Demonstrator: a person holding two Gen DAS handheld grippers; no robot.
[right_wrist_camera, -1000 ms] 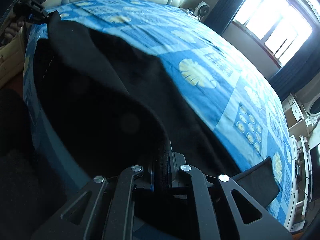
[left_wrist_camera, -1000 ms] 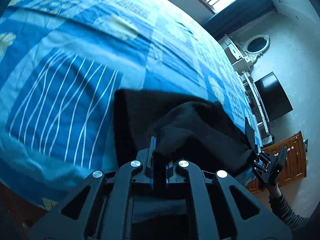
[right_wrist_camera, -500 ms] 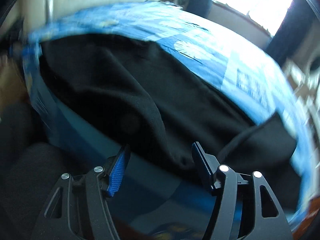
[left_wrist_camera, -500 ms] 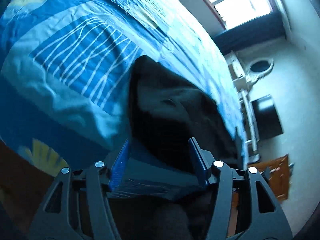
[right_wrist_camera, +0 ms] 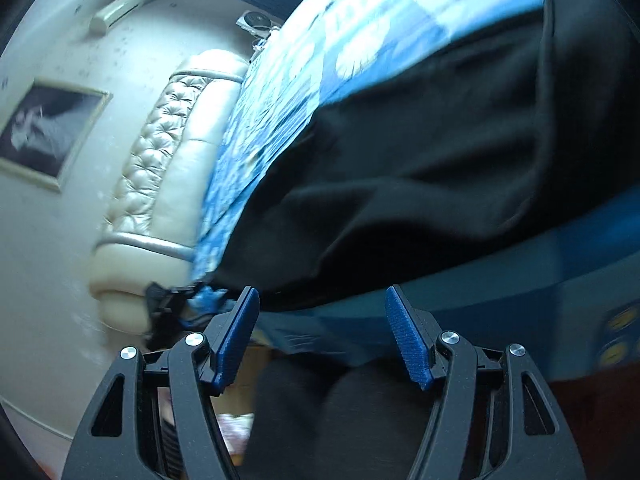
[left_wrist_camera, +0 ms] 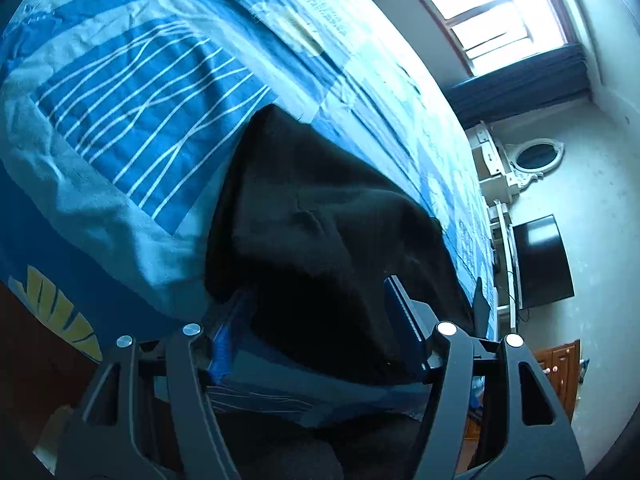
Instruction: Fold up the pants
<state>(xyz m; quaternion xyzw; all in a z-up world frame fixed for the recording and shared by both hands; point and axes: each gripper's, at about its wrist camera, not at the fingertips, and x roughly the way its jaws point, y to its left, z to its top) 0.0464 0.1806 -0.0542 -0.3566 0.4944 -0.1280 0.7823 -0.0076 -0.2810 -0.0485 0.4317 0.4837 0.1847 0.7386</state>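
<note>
A: Where do the pants (left_wrist_camera: 320, 216) lie?

B: One pair, black, spread along the near edge of the bed, on the blue patterned bedspread (left_wrist_camera: 132, 92). In the left wrist view one squared end reaches up onto the panel of white wavy lines, and the cloth rumples toward the camera. In the right wrist view the pants (right_wrist_camera: 432, 152) run as a broad dark band along the edge, with long folds in them.

A: And the two grippers?

B: The left gripper (left_wrist_camera: 316, 316) has its jaws spread wide. The near hem of the pants sags between its blue pads (left_wrist_camera: 402, 316), but nothing is pinched. The right gripper (right_wrist_camera: 320, 332) is also spread wide and holds nothing; it sits just off the bed's side, below the cloth's edge, apart from it.

A: What is the bed like?

B: The bedspread (right_wrist_camera: 280, 92) carries pale leaf prints and squares. One cream tufted headboard (right_wrist_camera: 160, 152) stands at the far end in the right wrist view.

A: And the room?

B: One framed picture (right_wrist_camera: 48, 128) on the pale wall beside the headboard. In the left wrist view, one bright window (left_wrist_camera: 492, 12) with a dark curtain (left_wrist_camera: 520, 80), one oval mirror (left_wrist_camera: 534, 156) over white furniture, one dark television (left_wrist_camera: 542, 260), and a wooden cabinet (left_wrist_camera: 560, 364) low in the corner.
</note>
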